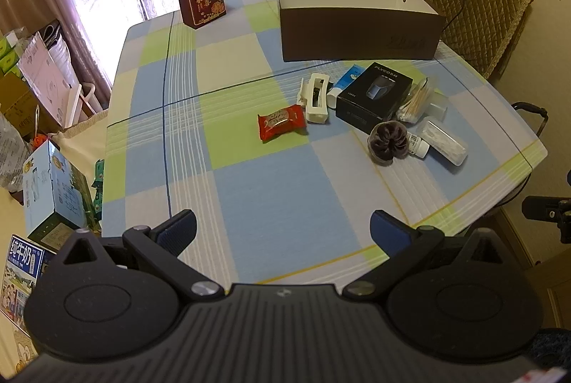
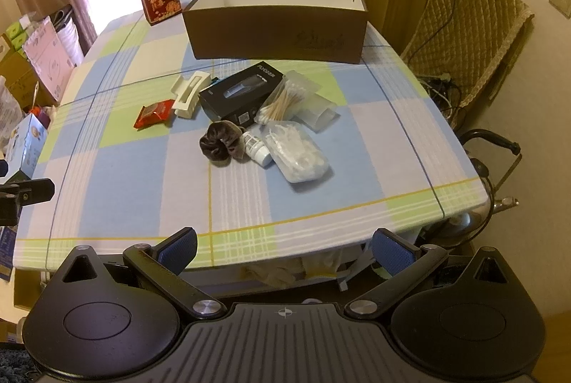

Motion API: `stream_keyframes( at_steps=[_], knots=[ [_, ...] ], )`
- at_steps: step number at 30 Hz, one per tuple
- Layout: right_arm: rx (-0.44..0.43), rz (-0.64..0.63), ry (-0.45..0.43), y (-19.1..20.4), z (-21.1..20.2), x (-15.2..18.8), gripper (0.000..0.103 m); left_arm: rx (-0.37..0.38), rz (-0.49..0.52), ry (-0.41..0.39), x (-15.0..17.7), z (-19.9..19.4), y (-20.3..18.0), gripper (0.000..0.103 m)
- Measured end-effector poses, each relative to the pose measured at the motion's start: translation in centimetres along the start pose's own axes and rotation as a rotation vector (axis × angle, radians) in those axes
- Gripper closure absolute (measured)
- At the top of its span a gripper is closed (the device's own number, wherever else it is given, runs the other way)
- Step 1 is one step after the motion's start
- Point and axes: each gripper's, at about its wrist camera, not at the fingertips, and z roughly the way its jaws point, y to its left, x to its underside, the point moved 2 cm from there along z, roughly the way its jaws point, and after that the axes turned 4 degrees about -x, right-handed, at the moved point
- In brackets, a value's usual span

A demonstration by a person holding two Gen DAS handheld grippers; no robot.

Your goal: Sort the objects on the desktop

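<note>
- Task looks unstarted. The brown box (image 2: pixel 274 33) stands open-topped at the far side of the tabletop (image 2: pixel 142 190), well ahead of both grippers; what shows of its white inside is bare, but the floor of it is hidden by the near wall.
- All loose items lie in one cluster on the tabletop, between the grippers and the box, just short of the box's near wall.
- Ahead of the right gripper (image 2: pixel 285 249), slightly left of its centre line: dark scrunchie (image 2: pixel 221 146), touching a small white bottle (image 2: pixel 257 147); a clear bag of white picks (image 2: pixel 298 151) just right of the bottle.
- Farther on: black shaver box (image 2: pixel 239 94), bag of cotton swabs (image 2: pixel 282 99) leaning on its right end, white clip-like holder (image 2: pixel 188 94) at its left, red snack packet (image 2: pixel 155 113) farthest left.
- A blue-and-white tube (image 1: pixel 348 80) pokes out behind the shaver box, seen from the left wrist only.
- From the left gripper (image 1: pixel 282 233) the cluster sits ahead and to the right; the red packet is the nearest item to its centre line.
- Left gripper: jaws spread wide, nothing between the pads, hovering over the near part of the tabletop.
- Right gripper: likewise spread wide and empty, held back at the near tabletop edge, touching nothing.
- Remaining, as I judge: every item is yet to go into the box.
</note>
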Motion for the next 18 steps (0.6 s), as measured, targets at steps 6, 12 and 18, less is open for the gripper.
stream_keyframes(
  at_steps=[6,12,18],
  knots=[
    [-0.001,-0.005,0.007,0.31,0.39,-0.25,0.002,0.001,-0.007,0.006,-0.04,0.21,0.42,0.001],
    [-0.006,0.007,-0.005,0.36,0.54,-0.55,0.002,-0.002,-0.015,0.013,-0.13,0.49,0.81,0.001],
    [-0.029,0.001,-0.04,0.46,0.55,-0.87,0.002,-0.003,-0.021,0.024,-0.09,0.77,0.99,0.001]
  ],
)
